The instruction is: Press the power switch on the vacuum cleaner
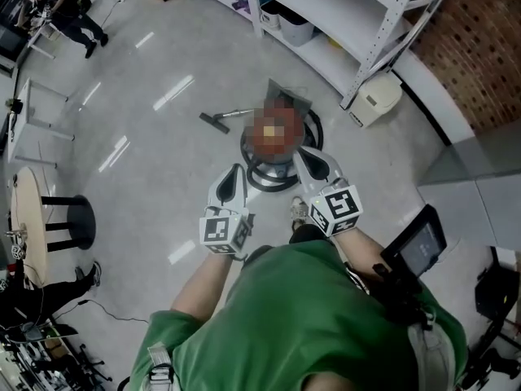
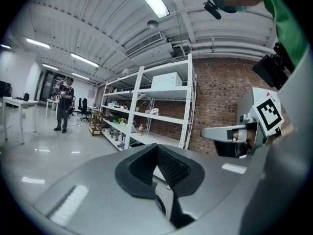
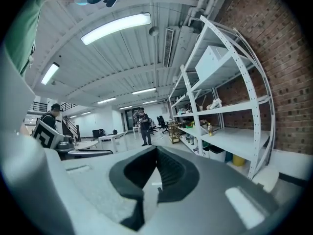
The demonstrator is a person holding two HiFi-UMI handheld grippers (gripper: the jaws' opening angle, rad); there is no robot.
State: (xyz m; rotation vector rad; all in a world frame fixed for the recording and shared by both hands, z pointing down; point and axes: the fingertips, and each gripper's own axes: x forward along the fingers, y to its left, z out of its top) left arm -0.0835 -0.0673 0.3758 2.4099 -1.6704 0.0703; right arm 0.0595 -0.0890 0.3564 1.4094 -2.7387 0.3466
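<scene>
Vacuum cleaner (image 1: 273, 168): upright on the floor (image 1: 163, 161), toward the floor's shelf-side edge, just short of the white shelving (image 1: 383, 23). Its wand and floor nozzle (image 1: 216, 122) lie on the floor beside it, on the side away from the shelving. Drum top under a mosaic patch; switch not made out.

Left gripper (image 1: 236, 169) (image 2: 157, 148): held in air, pads meeting at the tips, nothing between them.

Right gripper (image 1: 303, 153) (image 3: 156, 151): same (tips together, empty), beside the left.

Both point toward the vacuum in the head view; both gripper views look across the room at shelving, not at the vacuum
</scene>
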